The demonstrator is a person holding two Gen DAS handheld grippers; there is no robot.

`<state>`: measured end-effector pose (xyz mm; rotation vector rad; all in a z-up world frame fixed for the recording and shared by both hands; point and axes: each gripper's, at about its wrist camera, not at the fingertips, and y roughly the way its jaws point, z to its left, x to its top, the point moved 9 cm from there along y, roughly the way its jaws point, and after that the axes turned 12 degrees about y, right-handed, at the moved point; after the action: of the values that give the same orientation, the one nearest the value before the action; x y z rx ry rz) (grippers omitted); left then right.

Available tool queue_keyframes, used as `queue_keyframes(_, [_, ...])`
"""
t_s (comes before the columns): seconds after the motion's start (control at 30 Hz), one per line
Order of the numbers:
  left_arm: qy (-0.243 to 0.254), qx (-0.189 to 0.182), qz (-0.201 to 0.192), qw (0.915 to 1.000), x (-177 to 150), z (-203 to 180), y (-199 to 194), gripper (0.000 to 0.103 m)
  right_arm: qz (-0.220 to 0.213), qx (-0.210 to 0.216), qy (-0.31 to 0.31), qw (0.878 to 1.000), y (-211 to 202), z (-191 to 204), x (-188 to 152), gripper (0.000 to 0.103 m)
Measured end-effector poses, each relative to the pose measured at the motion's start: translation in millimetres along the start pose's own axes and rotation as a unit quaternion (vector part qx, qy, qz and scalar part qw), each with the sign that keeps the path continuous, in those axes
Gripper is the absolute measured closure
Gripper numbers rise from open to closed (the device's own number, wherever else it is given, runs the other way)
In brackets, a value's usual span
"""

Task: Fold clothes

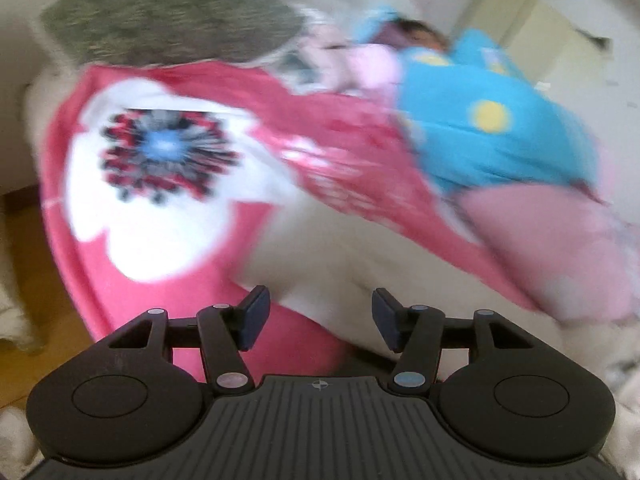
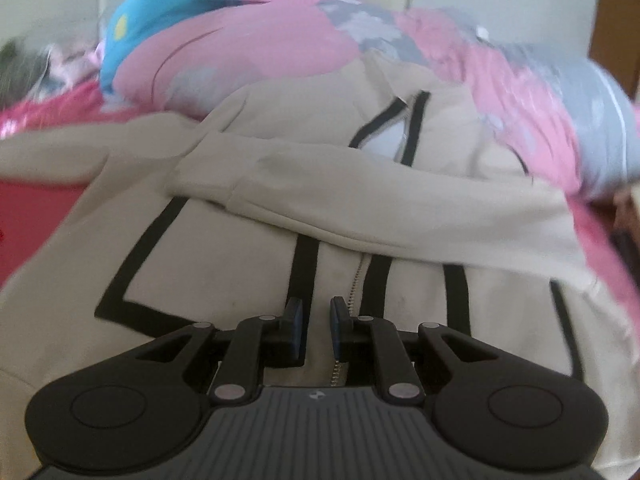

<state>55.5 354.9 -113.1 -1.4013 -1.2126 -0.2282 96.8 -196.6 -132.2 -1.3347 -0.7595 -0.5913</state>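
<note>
A beige zip jacket [image 2: 248, 264] with black stripes lies face up on a pink blanket [image 1: 160, 280]. Both of its sleeves [image 2: 360, 208] are folded across the chest. My right gripper [image 2: 317, 316] hovers over the jacket's lower front by the zipper [image 2: 356, 280], its jaws a narrow gap apart with nothing between them. In the blurred left wrist view, my left gripper [image 1: 320, 312] stands open and empty over the edge of the beige jacket [image 1: 320, 248], where it meets the blanket's white flower print [image 1: 160, 168].
Behind the jacket is a heap of clothes: a blue piece with yellow dots [image 1: 492, 120], pink garments [image 2: 256, 40] and a grey-and-pink piece [image 2: 560, 92]. A grey fuzzy item [image 1: 168, 20] lies at the far left. Wooden floor [image 1: 36, 248] shows beyond the left edge.
</note>
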Motion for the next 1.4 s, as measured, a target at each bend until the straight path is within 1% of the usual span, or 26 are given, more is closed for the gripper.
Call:
queue_keyframes(0.03, [-0.010, -0.001, 0.002, 1.0000, 1.8, 5.9, 5.9, 0.047, 0.001, 0.004, 0.012, 1.000, 1.1, -2.1, 0.1, 0.087])
queue_keyframes(0.1, [-0.008, 0.006, -0.001, 1.0000, 0.9, 7.4, 11.4, 0.047, 0.001, 0.005, 0.020, 1.000, 1.1, -2.3, -0.2, 0.087])
queue_keyframes(0.13, [-0.005, 0.010, -0.004, 0.9999, 0.1, 7.3, 13.6, 0.050, 0.000, 0.002, 0.019, 1.000, 1.1, -2.0, -0.2, 0.087])
queue_keyframes(0.17, [0.004, 0.020, -0.010, 0.9997, 0.1, 5.8, 14.3, 0.058, -0.001, 0.000, 0.017, 1.000, 1.0, -1.3, -0.5, 0.087])
queue_keyframes(0.2, [0.009, 0.027, -0.015, 0.9995, 0.4, 5.7, 14.1, 0.063, -0.002, -0.003, 0.015, 1.000, 0.9, -0.7, -0.9, 0.087])
queue_keyframes(0.23, [0.012, 0.031, -0.020, 0.9993, 0.8, 6.4, 13.8, 0.078, -0.003, -0.004, 0.016, 1.000, 1.5, -0.4, -0.3, 0.087])
queue_keyframes(0.27, [0.014, 0.036, -0.024, 0.9990, 1.2, 7.1, 13.4, 0.088, -0.003, -0.005, 0.018, 1.000, 2.1, -0.2, 0.3, 0.087])
queue_keyframes(0.33, [0.007, 0.031, -0.030, 0.9990, 5.3, 7.9, 11.6, 0.092, -0.005, -0.003, 0.023, 1.000, 2.2, -1.1, 0.4, 0.087])
queue_keyframes(0.37, [0.013, 0.030, -0.039, 0.9987, 8.9, 5.9, 8.7, 0.092, -0.005, -0.002, 0.024, 1.000, 1.9, -1.4, 0.3, 0.087])
queue_keyframes(0.47, [0.072, 0.037, -0.091, 0.9926, 26.6, -17.6, -12.8, 0.093, -0.008, -0.001, 0.025, 1.000, 1.2, -1.7, -0.3, 0.087])
queue_keyframes(0.57, [0.102, 0.024, -0.133, 0.9856, 45.1, -50.4, -35.3, 0.093, -0.011, 0.003, 0.028, 1.000, 0.5, -2.5, -0.4, 0.087])
queue_keyframes(0.67, [0.119, -0.022, -0.164, 0.9790, 62.1, -102.0, -54.4, 0.094, -0.013, 0.011, 0.039, 0.999, -0.5, -4.8, 0.7, 0.087])
queue_keyframes(0.77, [0.154, -0.081, -0.183, 0.9675, 68.6, -176.1, -70.9, 0.094, -0.017, 0.026, 0.064, 0.997, -4.6, -9.3, 1.9, 0.087])
queue_keyframes(0.83, [0.187, -0.125, -0.198, 0.9541, 63.3, -237.6, -84.1, 0.094, -0.023, 0.037, 0.082, 0.996, -9.3, -13.6, 3.2, 0.087])
queue_keyframes(0.9, [0.216, -0.169, -0.200, 0.9407, 47.4, -299.9, -93.2, 0.094, -0.036, 0.046, 0.098, 0.994, -15.0, -19.3, 5.3, 0.086])
queue_keyframes(0.97, [0.244, -0.211, -0.199, 0.9252, 29.3, -361.7, -102.0, 0.094, -0.050, 0.054, 0.119, 0.990, -20.4, -27.7, 8.3, 0.086])
queue_keyframes(1.03, [0.273, -0.251, -0.192, 0.9084, 1.0, -416.9, -107.8, 0.094, -0.064, 0.064, 0.155, 0.984, -26.7, -42.5, 10.9, 0.086])
queue_keyframes(1.13, [0.301, -0.311, -0.149, 0.8891, -54.8, -476.3, -108.0, 0.094, -0.077, 0.072, 0.216, 0.971, -34.3, -69.8, 10.7, 0.086])
queue_keyframes(1.17, [0.303, -0.329, -0.128, 0.8854, -74.9, -488.0, -106.3, 0.093, -0.077, 0.075, 0.234, 0.966, -35.5, -78.0, 9.1, 0.086])
queue_keyframes(1.23, [0.301, -0.359, -0.075, 0.8803, -116.7, -502.2, -100.3, 0.092, -0.076, 0.084, 0.268, 0.957, -36.7, -92.5, 4.6, 0.086])
queue_keyframes(1.3, [0.293, -0.377, -0.019, 0.8784, -152.4, -502.1, -91.1, 0.090, -0.074, 0.089, 0.290, 0.950, -37.1, -101.7, 0.7, 0.086])
queue_keyframes(1.33, [0.283, -0.387, 0.008, 0.8777, -166.0, -497.8, -86.4, 0.090, -0.073, 0.092, 0.298, 0.947, -37.2, -105.3, -1.0, 0.086])
queue_keyframes(1.4, [0.262, -0.395, 0.036, 0.8797, -175.2, -478.6, -81.6, 0.089, -0.066, 0.093, 0.308, 0.945, -35.4, -108.5, -3.8, 0.086])
